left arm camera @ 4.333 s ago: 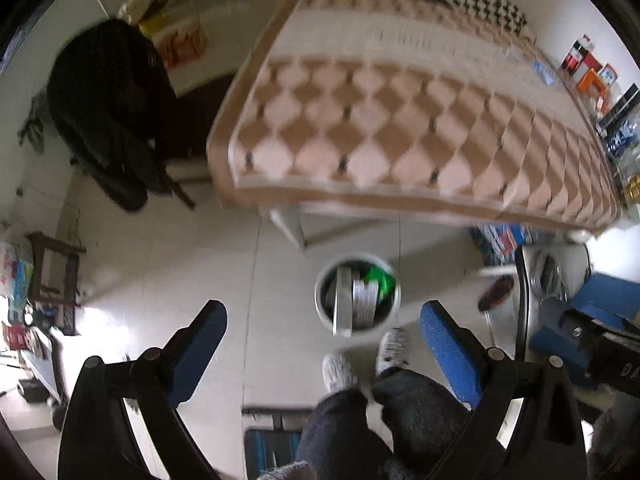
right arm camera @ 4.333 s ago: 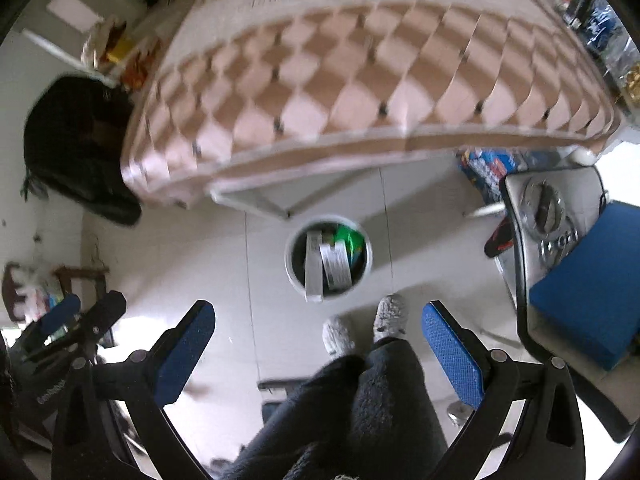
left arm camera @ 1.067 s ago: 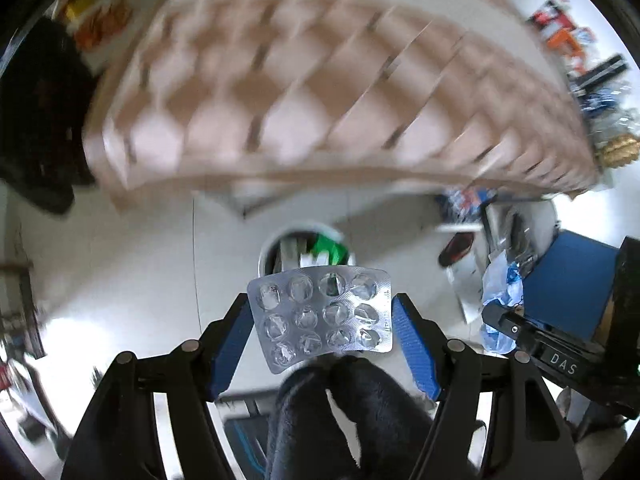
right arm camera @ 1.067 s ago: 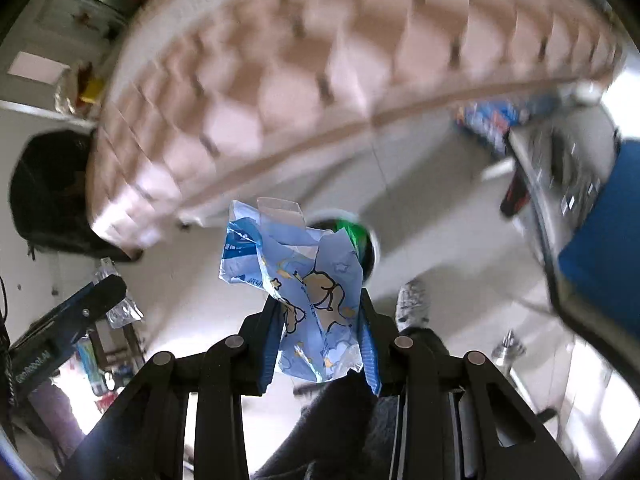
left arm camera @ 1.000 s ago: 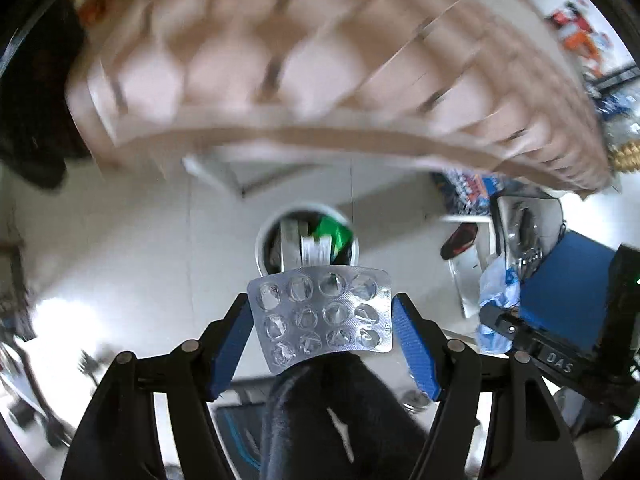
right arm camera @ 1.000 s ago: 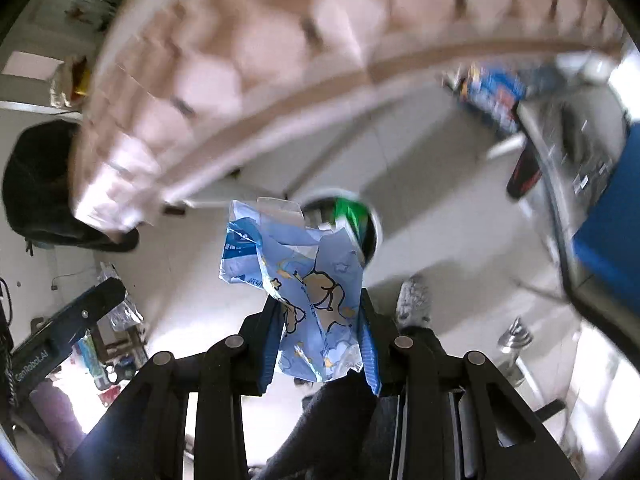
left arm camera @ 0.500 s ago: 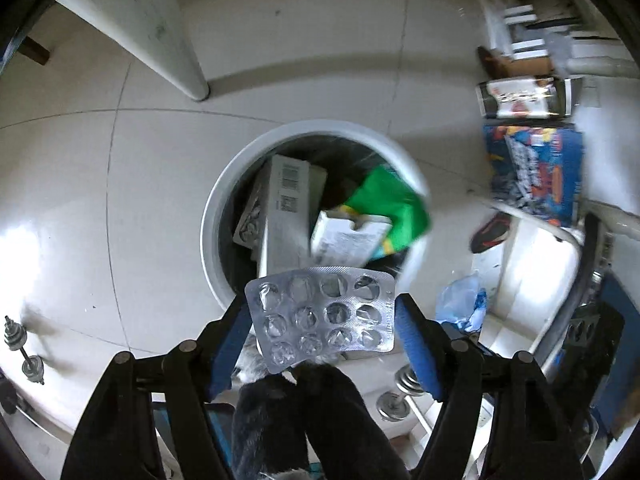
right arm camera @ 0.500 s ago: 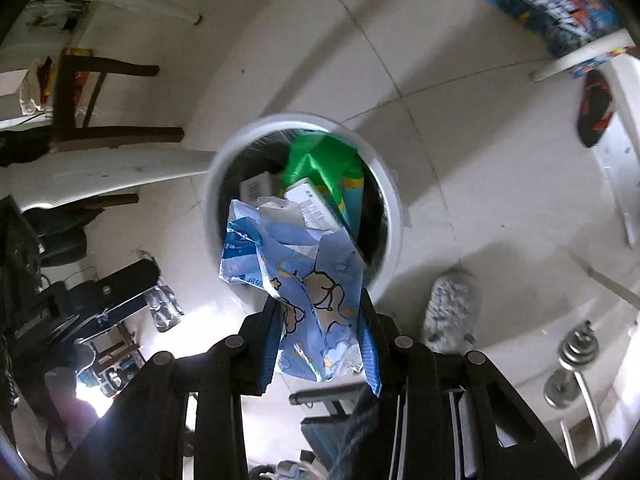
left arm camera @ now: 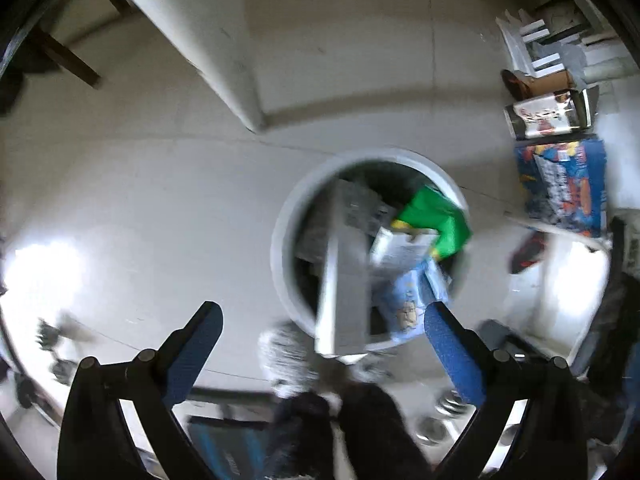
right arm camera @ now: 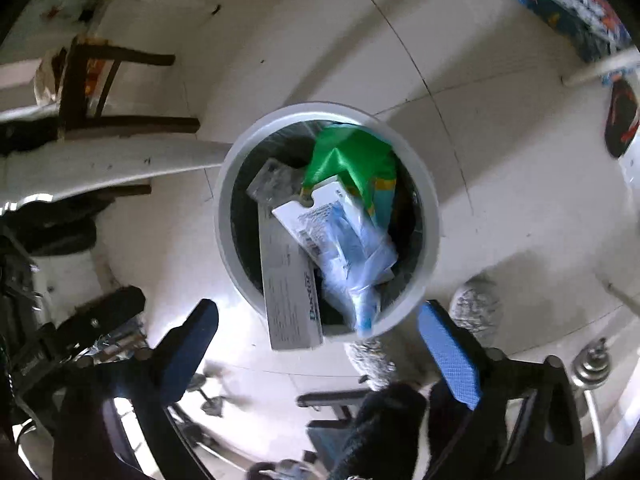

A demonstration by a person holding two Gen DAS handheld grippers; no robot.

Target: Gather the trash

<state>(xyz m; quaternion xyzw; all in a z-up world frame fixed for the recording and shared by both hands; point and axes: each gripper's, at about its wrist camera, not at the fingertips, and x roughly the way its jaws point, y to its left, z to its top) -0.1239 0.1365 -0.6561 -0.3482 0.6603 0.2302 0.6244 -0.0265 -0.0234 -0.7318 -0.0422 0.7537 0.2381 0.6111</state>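
A round white trash bin stands on the tiled floor; it also shows in the right wrist view. Inside it lie a long grey box, a green wrapper, a white carton and the blue printed wrapper, which also shows in the right wrist view. A silver blister pack lies at the bin's far left. My left gripper is open and empty above the bin. My right gripper is open and empty above the bin's near rim.
A white table leg rises beyond the bin. Boxes and a blue printed pack lie at the right. A dark wooden stool stands at the left. The person's slippered feet are beside the bin. Dumbbells lie nearby.
Both grippers opened. The blister pack left the left gripper and the blue wrapper left the right gripper; both now lie in the bin.
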